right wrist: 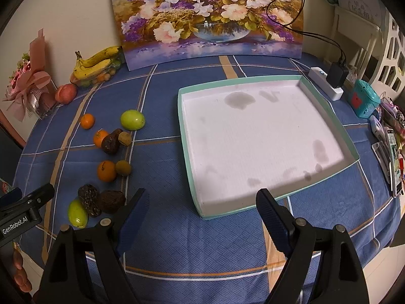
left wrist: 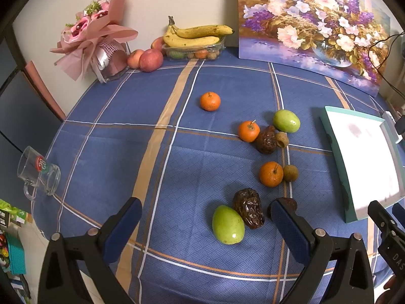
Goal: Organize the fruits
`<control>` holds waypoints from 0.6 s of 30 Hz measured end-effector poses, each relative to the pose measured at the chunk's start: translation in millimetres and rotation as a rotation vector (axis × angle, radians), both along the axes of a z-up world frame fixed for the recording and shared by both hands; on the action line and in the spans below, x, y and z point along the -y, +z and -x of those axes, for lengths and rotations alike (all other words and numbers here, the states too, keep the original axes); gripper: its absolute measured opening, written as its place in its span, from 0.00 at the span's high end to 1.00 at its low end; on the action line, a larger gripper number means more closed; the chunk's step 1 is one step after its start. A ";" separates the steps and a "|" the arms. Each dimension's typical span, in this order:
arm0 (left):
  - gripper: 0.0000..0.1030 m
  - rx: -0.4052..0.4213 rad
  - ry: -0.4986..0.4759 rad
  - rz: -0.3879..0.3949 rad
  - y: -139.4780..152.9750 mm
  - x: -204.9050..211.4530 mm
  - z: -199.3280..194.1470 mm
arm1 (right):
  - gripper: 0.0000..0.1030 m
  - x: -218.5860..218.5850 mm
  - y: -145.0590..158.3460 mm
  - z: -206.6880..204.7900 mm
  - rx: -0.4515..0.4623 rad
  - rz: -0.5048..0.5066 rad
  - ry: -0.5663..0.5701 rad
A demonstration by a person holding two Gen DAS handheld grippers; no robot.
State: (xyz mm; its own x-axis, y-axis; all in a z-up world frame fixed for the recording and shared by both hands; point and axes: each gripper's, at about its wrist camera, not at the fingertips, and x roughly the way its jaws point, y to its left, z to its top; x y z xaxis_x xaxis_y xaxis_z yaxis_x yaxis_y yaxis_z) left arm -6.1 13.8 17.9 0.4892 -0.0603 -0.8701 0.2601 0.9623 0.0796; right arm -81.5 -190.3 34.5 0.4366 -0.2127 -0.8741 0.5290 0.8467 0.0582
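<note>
Nearest the left camera, the left gripper (left wrist: 205, 217) hung over the blue checked tablecloth (left wrist: 106, 131) with its jaws spread wide and nothing between them. Just ahead of its fingers lay a green fruit (left wrist: 228, 225) touching a wrinkled brown date (left wrist: 248, 207), with a second date (left wrist: 288, 204) partly hidden behind the right finger. Further on sat an orange (left wrist: 270, 174) beside a small brown longan (left wrist: 290, 173), then another cluster: an orange (left wrist: 248, 131), a date (left wrist: 265, 139), a longan (left wrist: 281, 139) and a second green fruit (left wrist: 286, 120). A lone orange (left wrist: 210, 101) lay apart, toward the table's middle.

The right gripper (right wrist: 202, 206) was likewise released and empty, poised over the near edge of the tray (right wrist: 181, 131), a white, stained tray with a teal rim and no fruit in it.

At the far wall stood bananas (left wrist: 200, 35) on a clear box, apples (left wrist: 150, 60), a bouquet (left wrist: 93, 40) and a flower painting (right wrist: 210, 15).
</note>
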 end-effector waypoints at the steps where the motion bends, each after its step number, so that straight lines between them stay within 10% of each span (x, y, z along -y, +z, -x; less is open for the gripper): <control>1: 0.00 0.000 0.000 0.000 -0.2 0.0 -0.1 | 0.16 0.1 -0.2 0.0 -0.001 0.000 0.000; 18: 0.00 -0.002 0.000 0.002 0.0 -0.3 -0.1 | 0.16 0.9 -0.9 0.1 -0.003 -0.004 -0.001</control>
State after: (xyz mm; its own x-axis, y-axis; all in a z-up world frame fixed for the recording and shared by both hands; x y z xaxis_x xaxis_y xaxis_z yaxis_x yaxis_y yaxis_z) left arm -6.0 14.1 17.9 0.4876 -0.0616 -0.8709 0.2601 0.9625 0.0775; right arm -81.6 -191.2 33.5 0.4335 -0.2098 -0.8764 0.5303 0.8457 0.0599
